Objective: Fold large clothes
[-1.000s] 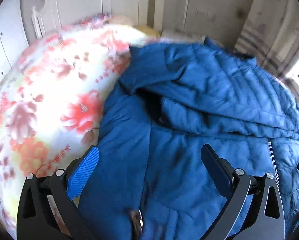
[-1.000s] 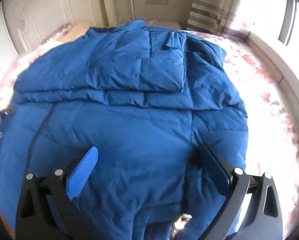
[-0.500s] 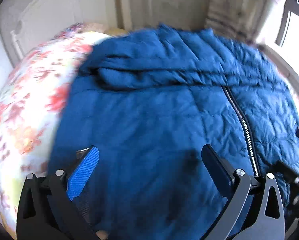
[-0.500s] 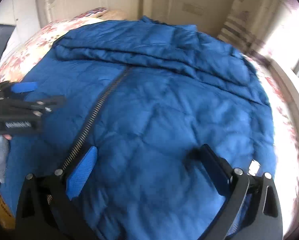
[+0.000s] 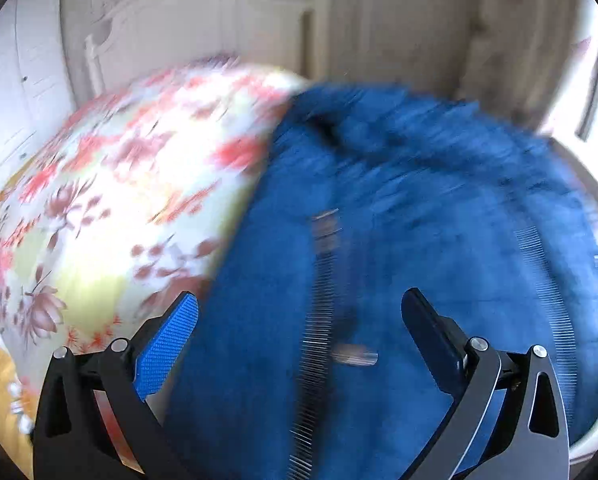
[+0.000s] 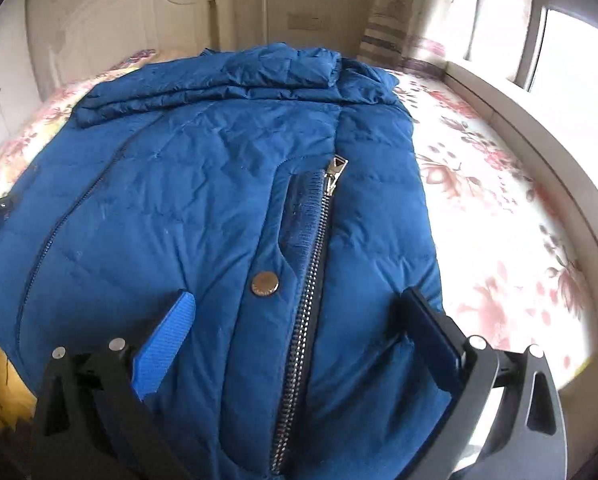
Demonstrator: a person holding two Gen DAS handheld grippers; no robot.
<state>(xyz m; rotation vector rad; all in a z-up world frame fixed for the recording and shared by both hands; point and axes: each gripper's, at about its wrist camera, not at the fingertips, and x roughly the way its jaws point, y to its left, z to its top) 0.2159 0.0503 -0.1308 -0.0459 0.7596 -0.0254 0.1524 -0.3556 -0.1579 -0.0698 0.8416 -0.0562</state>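
Observation:
A large blue puffer jacket point(image 6: 203, 184) lies spread on a floral bedsheet point(image 6: 491, 208), its sleeves folded across the far end. A metal zipper point(image 6: 311, 280) and a brass snap button point(image 6: 264, 284) run down its near part. My right gripper point(image 6: 299, 332) hovers open just above the jacket's near end, one finger on each side of the zipper. In the blurred left wrist view the jacket point(image 5: 439, 240) fills the right half. My left gripper point(image 5: 299, 332) is open over its left edge, holding nothing.
The bed's floral sheet point(image 5: 111, 200) extends left of the jacket. A white headboard point(image 6: 139, 20) and wall stand at the far end. A window ledge point(image 6: 539, 140) runs along the right. Yellow fabric point(image 6: 3, 384) lies at the near left.
Both grippers have swung around over the jacket and stayed open. The right one now faces the pocket zipper and snap at the near end. The left view swept back toward the jacket's left edge.

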